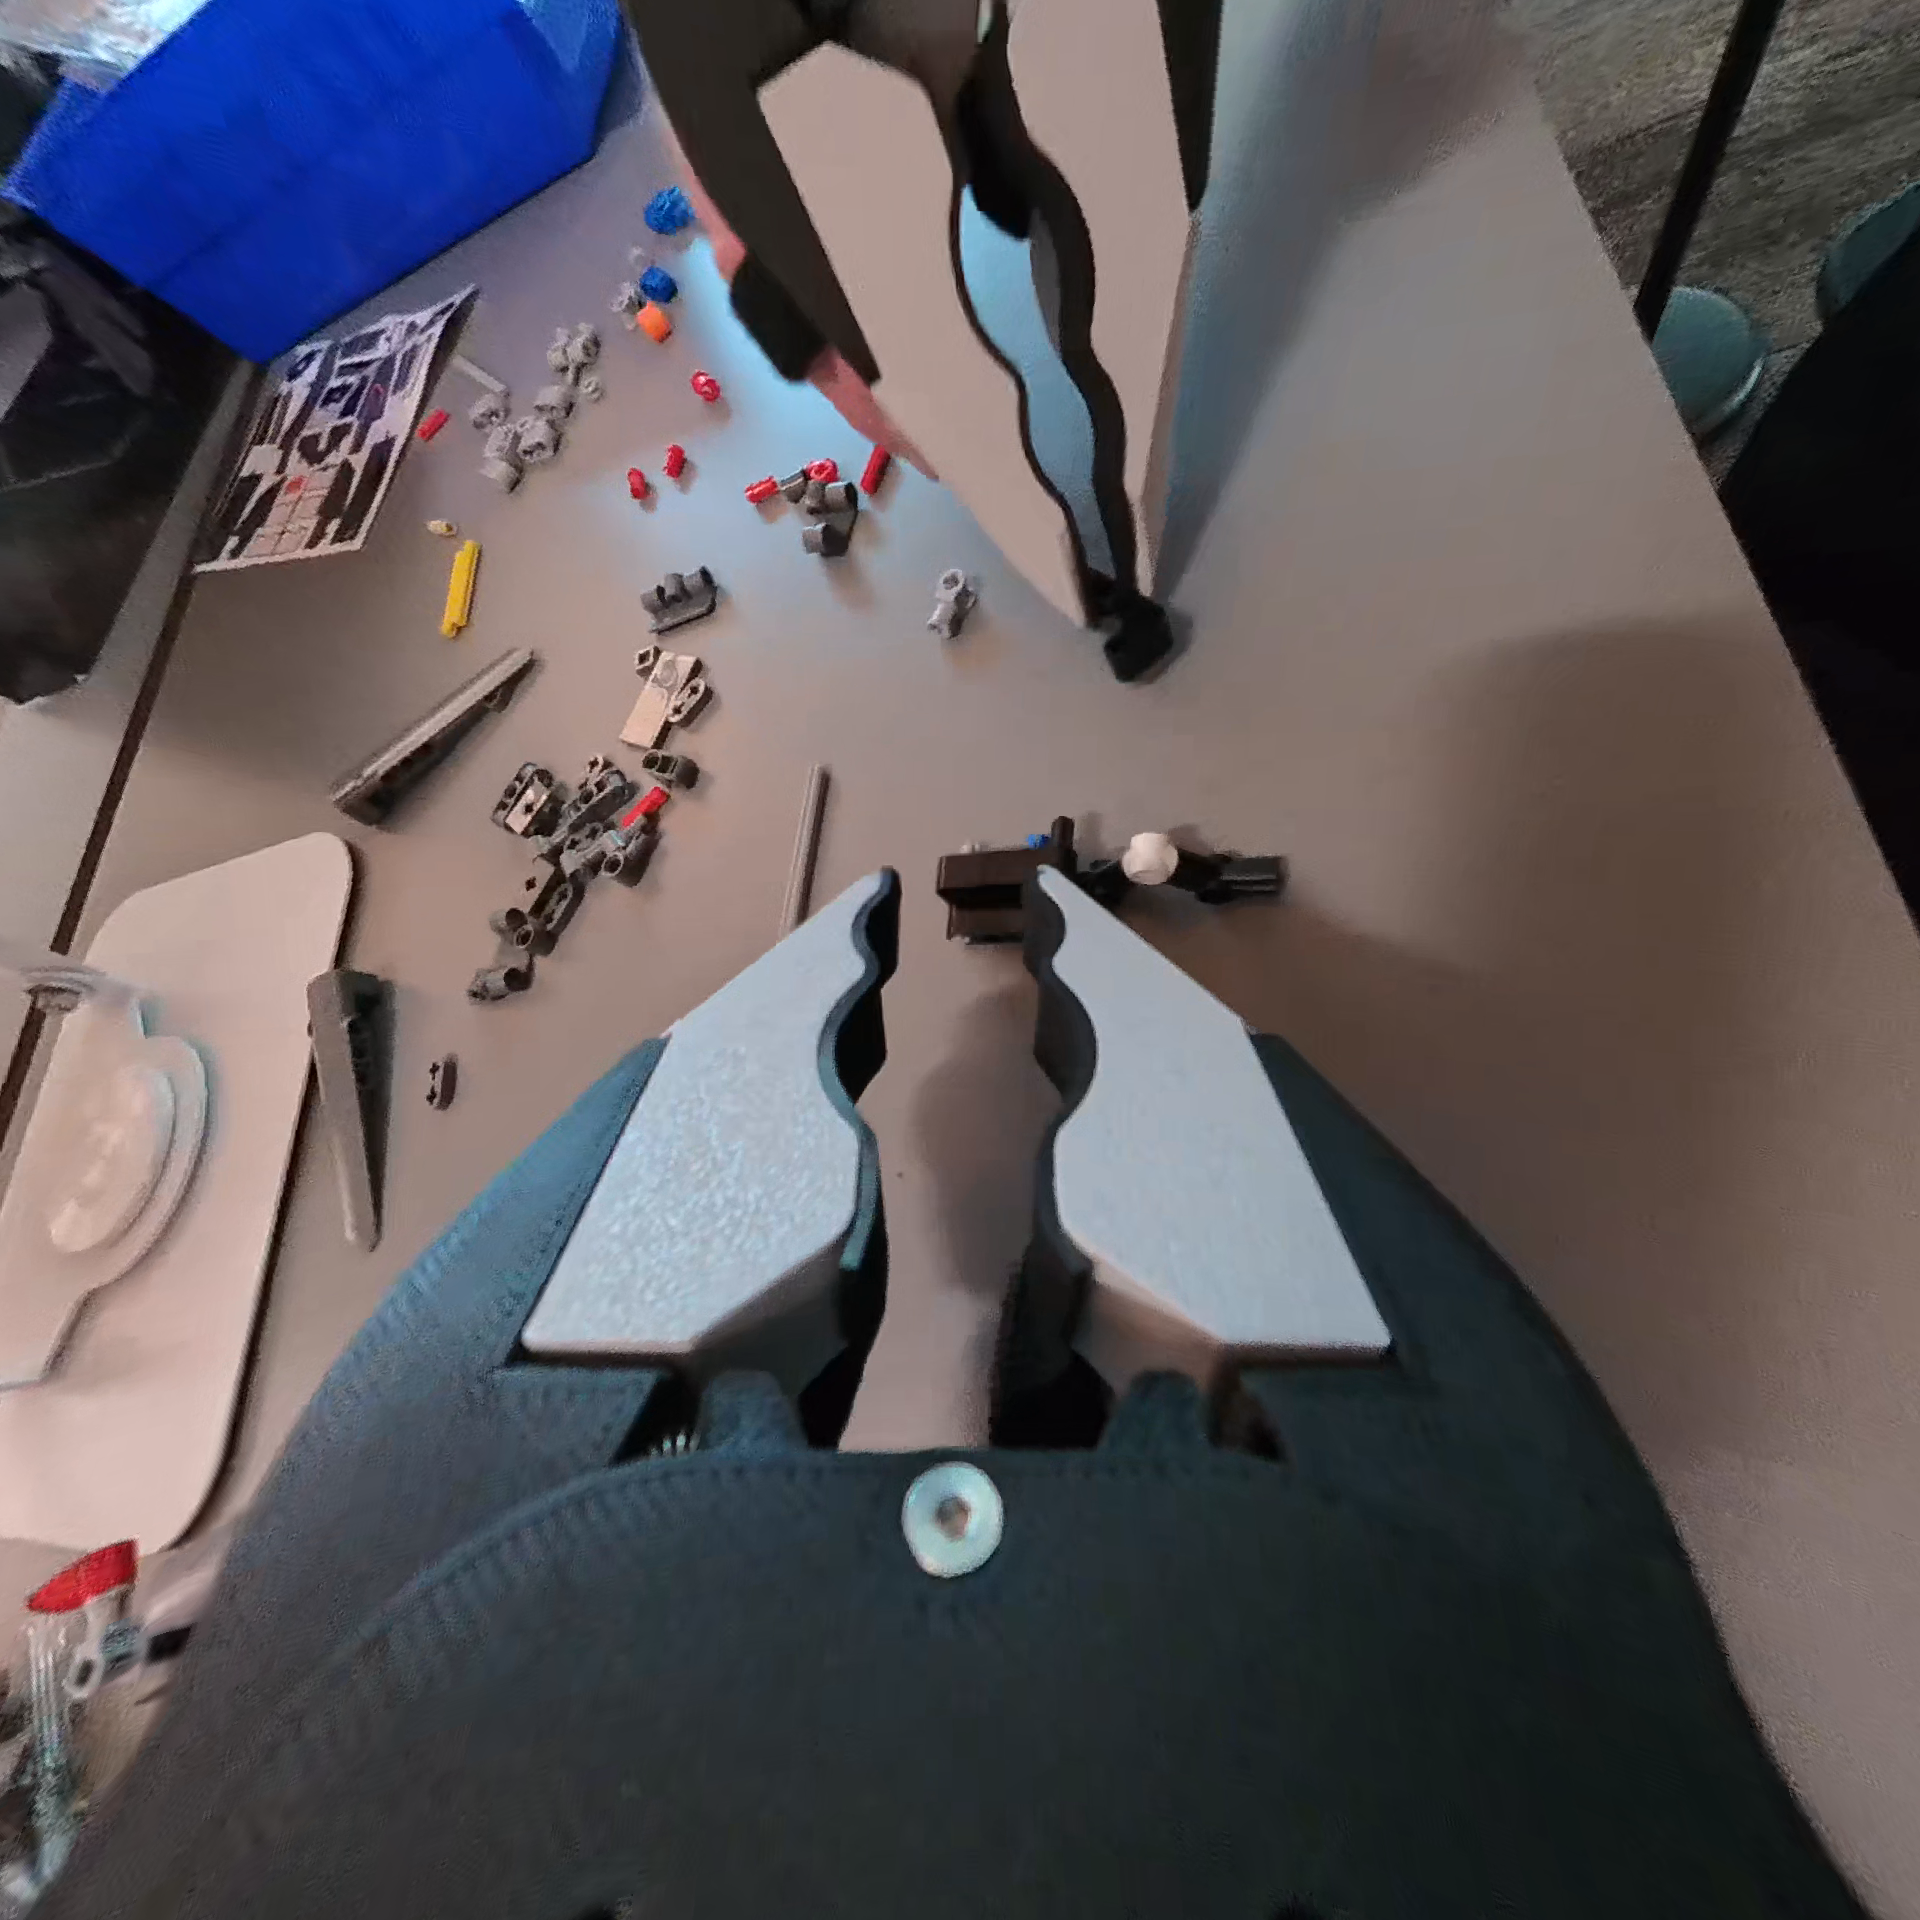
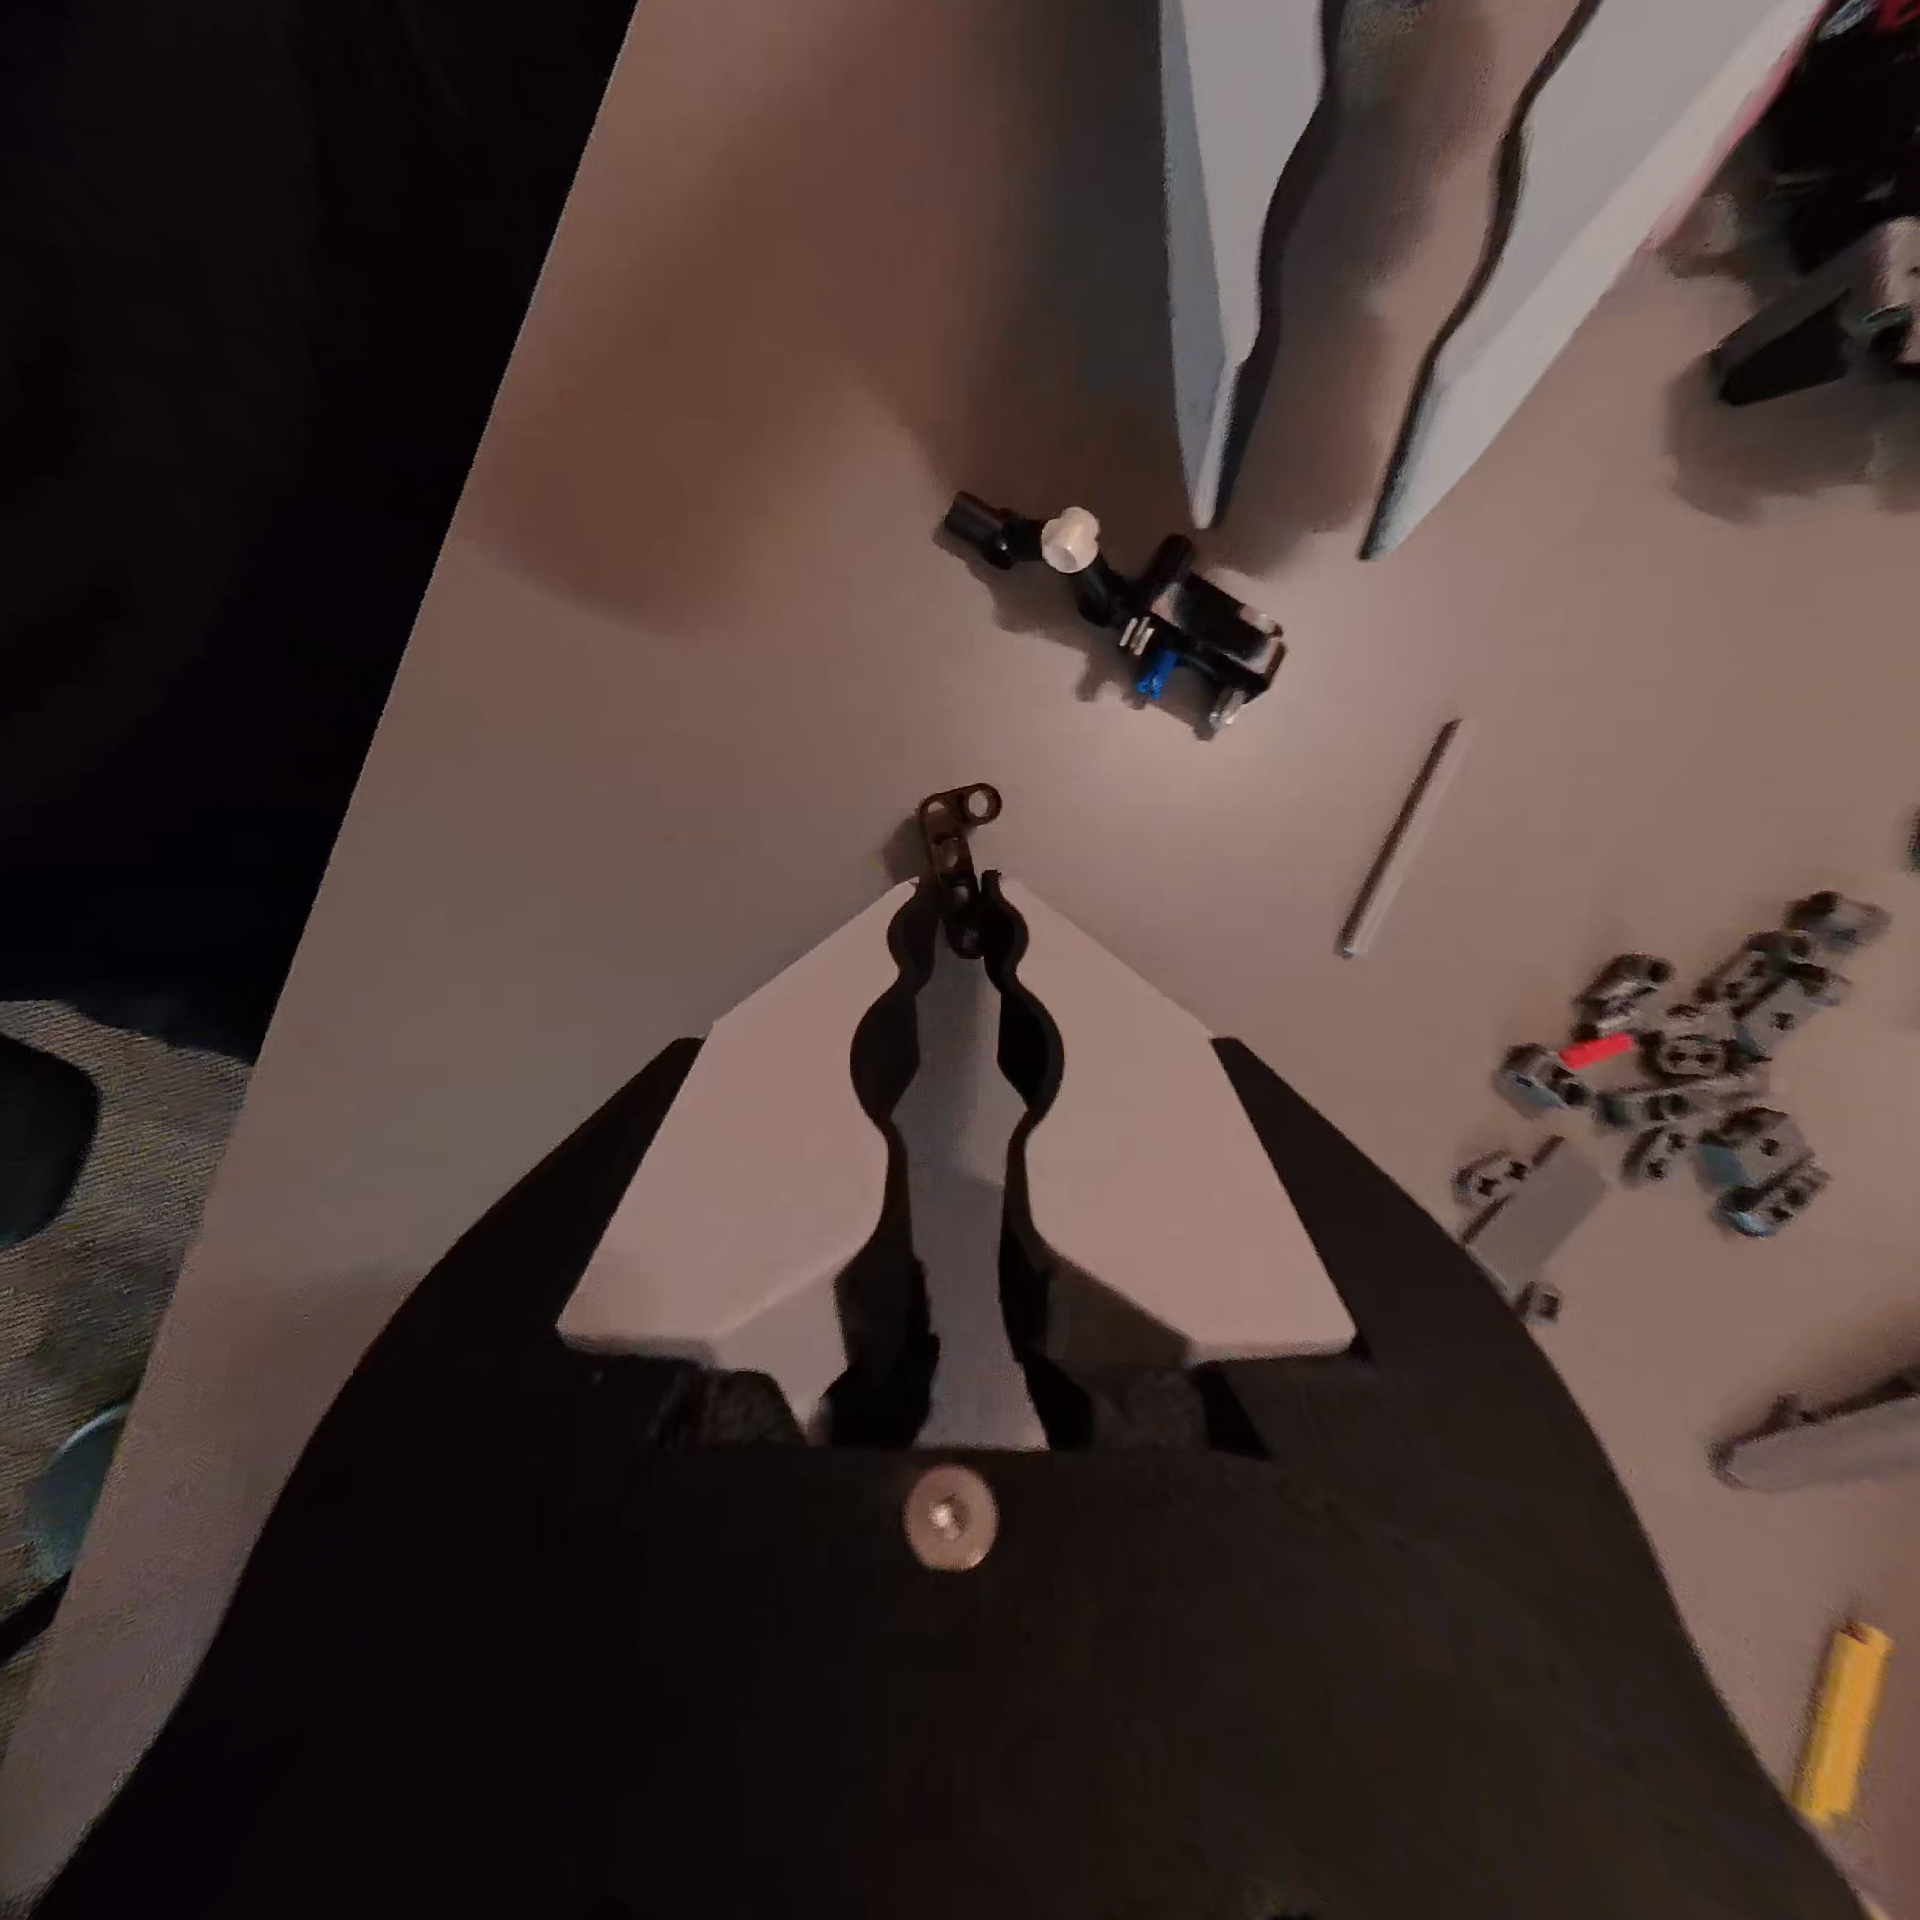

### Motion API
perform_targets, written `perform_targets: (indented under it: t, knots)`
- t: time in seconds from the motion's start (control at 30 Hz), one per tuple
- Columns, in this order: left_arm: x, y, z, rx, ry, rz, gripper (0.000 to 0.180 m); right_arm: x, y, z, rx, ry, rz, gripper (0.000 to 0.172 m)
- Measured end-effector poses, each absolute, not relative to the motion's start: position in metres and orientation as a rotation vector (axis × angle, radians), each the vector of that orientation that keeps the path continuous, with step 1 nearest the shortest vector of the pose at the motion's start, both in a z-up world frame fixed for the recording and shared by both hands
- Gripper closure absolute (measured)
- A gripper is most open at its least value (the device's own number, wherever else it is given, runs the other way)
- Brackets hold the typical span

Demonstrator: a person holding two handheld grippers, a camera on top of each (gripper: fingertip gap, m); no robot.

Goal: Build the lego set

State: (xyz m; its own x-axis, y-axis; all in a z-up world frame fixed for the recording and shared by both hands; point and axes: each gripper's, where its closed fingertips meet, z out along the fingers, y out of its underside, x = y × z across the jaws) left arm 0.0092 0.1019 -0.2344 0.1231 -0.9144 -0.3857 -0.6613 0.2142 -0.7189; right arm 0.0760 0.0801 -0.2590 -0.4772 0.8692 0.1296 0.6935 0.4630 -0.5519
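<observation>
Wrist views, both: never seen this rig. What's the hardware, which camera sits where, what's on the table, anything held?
No robot arm here: a person carries two hand-held two-finger grippers, each with a wide-angle camera looking along its fingers.

In the left wrist view, the left gripper is open and holds nothing; a black brick assembly with a white knob lies on the table just past its tips.

In the right wrist view, the right gripper is shut on a thin black perforated beam, which sticks out forward.

Also on the table: a thin grey rod, a heap of grey connector pieces, small red pins, a yellow bar and a blue box.
</observation>
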Motion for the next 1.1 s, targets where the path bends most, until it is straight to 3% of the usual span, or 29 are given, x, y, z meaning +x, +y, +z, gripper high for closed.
perform_targets:
  t: [0.2, 0.5, 1.1]
  knots:
    - [0.009, 0.113, -0.235, -1.528, 1.616, -0.359, 0.158, 0.073, 0.081, -0.257, -1.364, -2.312, 0.665, 0.148]
    - [-0.003, 0.108, -0.234, -1.501, 1.714, -0.278, 0.18, 0.044, 0.104, -0.233, -1.241, -2.219, 0.613, 0.148]
    - [-0.01, 0.085, -0.253, -1.472, 1.851, -0.265, 0.179, 0.009, 0.098, -0.256, -0.992, -2.596, 0.494, 0.162]
